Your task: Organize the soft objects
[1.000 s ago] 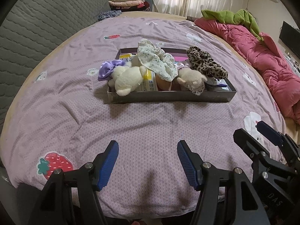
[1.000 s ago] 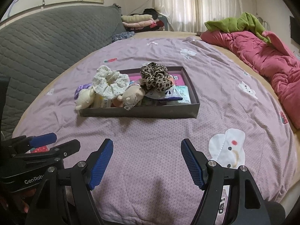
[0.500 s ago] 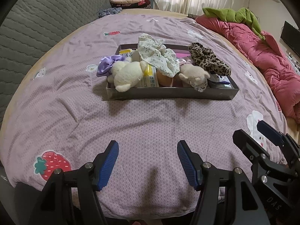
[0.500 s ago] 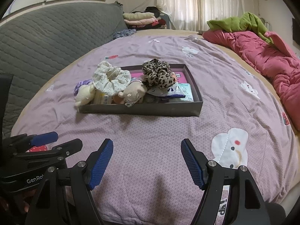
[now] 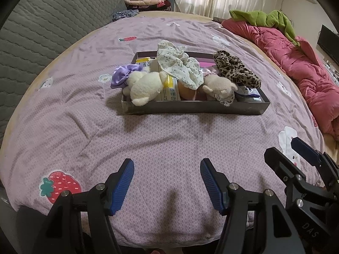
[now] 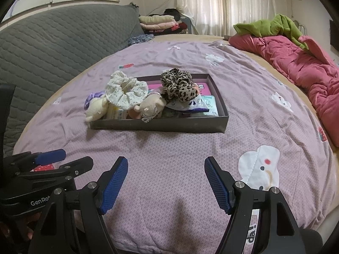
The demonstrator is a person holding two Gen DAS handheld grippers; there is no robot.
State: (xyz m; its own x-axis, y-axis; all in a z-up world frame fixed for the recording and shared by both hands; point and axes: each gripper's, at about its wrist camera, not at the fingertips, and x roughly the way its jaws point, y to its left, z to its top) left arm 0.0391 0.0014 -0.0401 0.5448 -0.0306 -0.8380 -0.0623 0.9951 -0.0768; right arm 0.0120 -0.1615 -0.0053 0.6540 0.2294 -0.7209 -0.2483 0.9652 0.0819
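Toys — two plush toys [image 5: 146, 85], two scrunchies [image 5: 180, 67] — one tray [image 5: 190, 108].

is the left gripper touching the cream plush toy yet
Apart. The left wrist view shows bare bedspread between the open left gripper and the cream plush toy.

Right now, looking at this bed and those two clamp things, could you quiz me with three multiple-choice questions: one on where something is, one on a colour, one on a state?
1. Where does the leopard-print scrunchie lie?
A. on the pink quilt
B. on top of the things in the dark tray
C. on the grey headboard

2. What colour are the gripper pads?
A. blue
B. red
C. white

3. How do the left gripper and right gripper stand?
A. both shut on toys
B. one holds a scrunchie
C. both open, holding nothing

Answers: 1 B, it sits on the tray's pile; 2 A, ribbed blue faces show; 3 C, bedsheet shows between the fingers of each.
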